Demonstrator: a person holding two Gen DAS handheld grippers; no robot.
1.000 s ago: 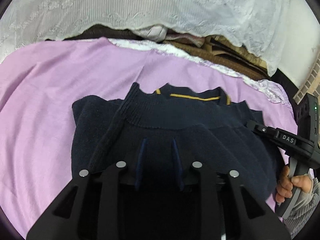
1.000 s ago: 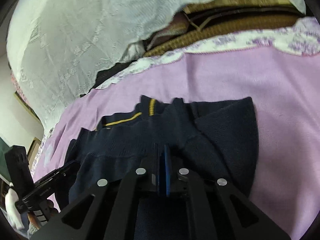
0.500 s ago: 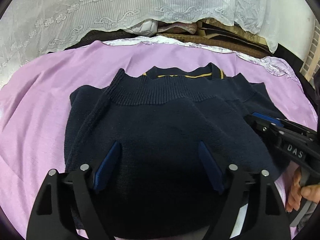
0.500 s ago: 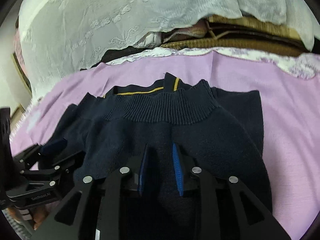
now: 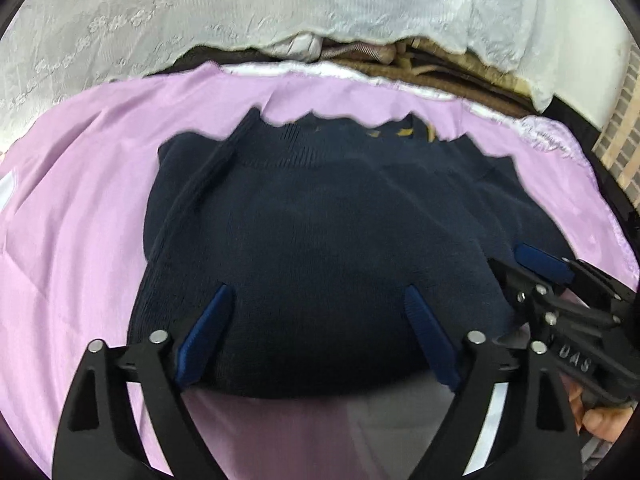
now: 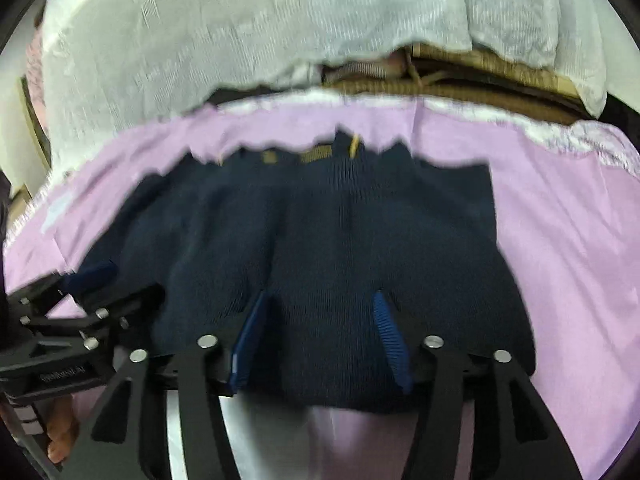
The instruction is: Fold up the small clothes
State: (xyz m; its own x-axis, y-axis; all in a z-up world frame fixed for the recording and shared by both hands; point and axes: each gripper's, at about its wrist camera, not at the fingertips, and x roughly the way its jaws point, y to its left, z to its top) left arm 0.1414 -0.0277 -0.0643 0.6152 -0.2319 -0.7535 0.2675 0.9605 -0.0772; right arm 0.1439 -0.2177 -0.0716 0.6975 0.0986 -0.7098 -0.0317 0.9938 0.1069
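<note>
A dark navy knitted sweater [image 5: 320, 240] [image 6: 340, 248] with a yellow stripe at its collar lies folded on the purple sheet [image 5: 80, 208] [image 6: 568, 216]. My left gripper [image 5: 316, 296] hangs over the sweater's near edge, its jaws opening wide, and its blue pads press on nothing. My right gripper [image 6: 320, 302] stands over the near edge further right; its jaws are opening too and no cloth is pinched between them. Each gripper also shows at the side of the other's view, with the right gripper [image 5: 536, 264] and the left gripper [image 6: 86, 276] both over the sweater's sides.
A white lace cloth [image 5: 280, 4] [image 6: 240, 28] covers a pile at the back, with brown woven things [image 5: 440, 68] showing under its hem. A person's fingers [image 5: 600, 420] hold the right gripper's handle at the lower right.
Both grippers let go of the sweater: the left jaws went from nearly shut to wide, the right from shut to well apart. The sweater settled flat, and both grippers drew back toward its near edge.
</note>
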